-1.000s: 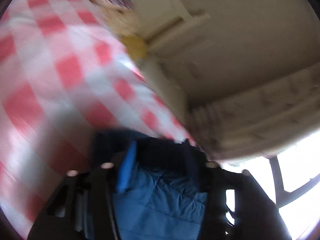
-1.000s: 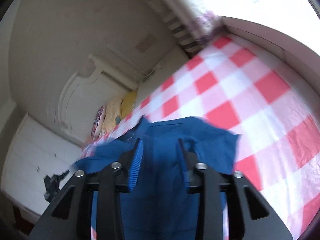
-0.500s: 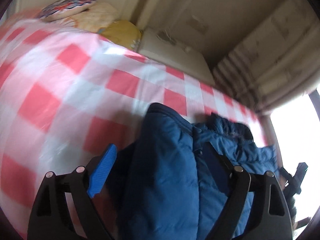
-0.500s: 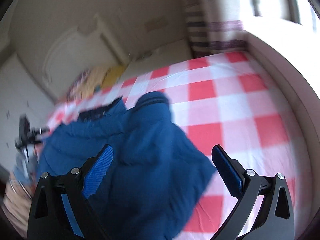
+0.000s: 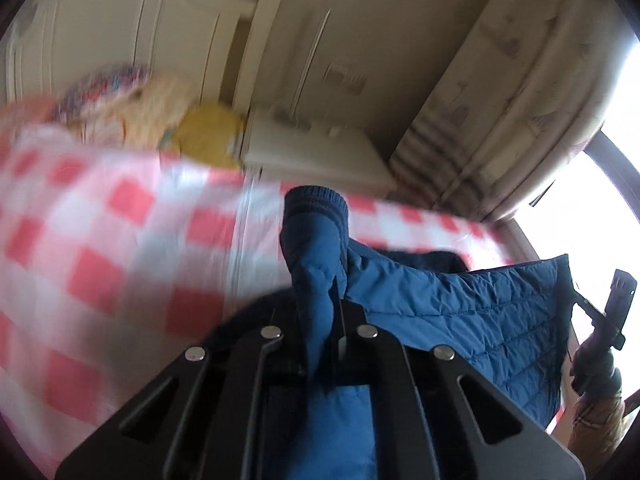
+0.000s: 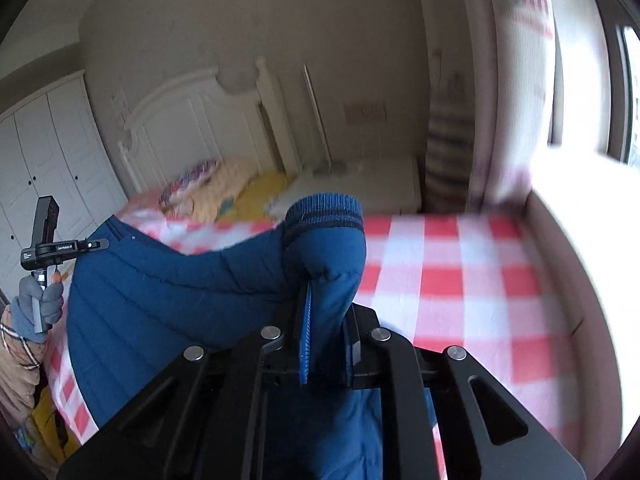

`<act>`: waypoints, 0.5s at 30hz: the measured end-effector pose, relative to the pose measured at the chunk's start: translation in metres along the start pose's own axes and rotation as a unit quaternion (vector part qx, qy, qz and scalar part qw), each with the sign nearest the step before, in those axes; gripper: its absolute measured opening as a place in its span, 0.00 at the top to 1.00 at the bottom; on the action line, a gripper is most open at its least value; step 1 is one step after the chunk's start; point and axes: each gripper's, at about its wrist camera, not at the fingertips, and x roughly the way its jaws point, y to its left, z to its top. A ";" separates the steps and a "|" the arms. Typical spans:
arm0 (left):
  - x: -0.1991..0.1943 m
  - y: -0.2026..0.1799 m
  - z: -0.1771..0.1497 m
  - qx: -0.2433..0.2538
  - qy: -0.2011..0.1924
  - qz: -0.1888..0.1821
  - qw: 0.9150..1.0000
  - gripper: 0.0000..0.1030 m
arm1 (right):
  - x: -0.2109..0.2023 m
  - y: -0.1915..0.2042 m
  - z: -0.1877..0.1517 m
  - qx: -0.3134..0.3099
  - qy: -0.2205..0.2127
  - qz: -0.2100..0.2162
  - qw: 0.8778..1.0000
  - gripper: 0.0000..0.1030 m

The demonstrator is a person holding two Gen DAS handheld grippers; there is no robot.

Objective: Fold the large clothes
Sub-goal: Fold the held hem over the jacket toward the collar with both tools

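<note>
A blue quilted puffer jacket [image 5: 460, 308] hangs between both grippers above a bed with a red and white checked sheet [image 5: 100, 240]. My left gripper [image 5: 320, 320] is shut on one sleeve just below its ribbed cuff [image 5: 316, 204], which sticks up past the fingers. My right gripper [image 6: 326, 332] is shut on the other sleeve, its ribbed cuff [image 6: 324, 212] also standing above the fingers. The jacket body [image 6: 160, 300] stretches left in the right wrist view. The right gripper's handle [image 5: 612, 320] shows at the left wrist view's right edge, and the left one [image 6: 44, 248] at the right wrist view's left.
Pillows, one yellow [image 5: 208, 136] and one patterned [image 6: 192, 184], lie at the head of the bed by a white headboard [image 6: 192, 128]. A white nightstand [image 5: 312, 152] stands beside it. Curtains [image 6: 516, 92] and a bright window are on the right. White wardrobe doors [image 6: 40, 152] are far left.
Both grippers were open over the jacket half a second ago; now each has shut on a sleeve and lifted it, so the cuffs stand up and the jacket hangs between them.
</note>
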 end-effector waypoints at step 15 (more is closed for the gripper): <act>0.123 0.029 0.001 -0.064 0.067 0.172 0.981 0.32 | 0.088 -0.071 -0.028 0.158 0.138 -0.067 0.975 0.36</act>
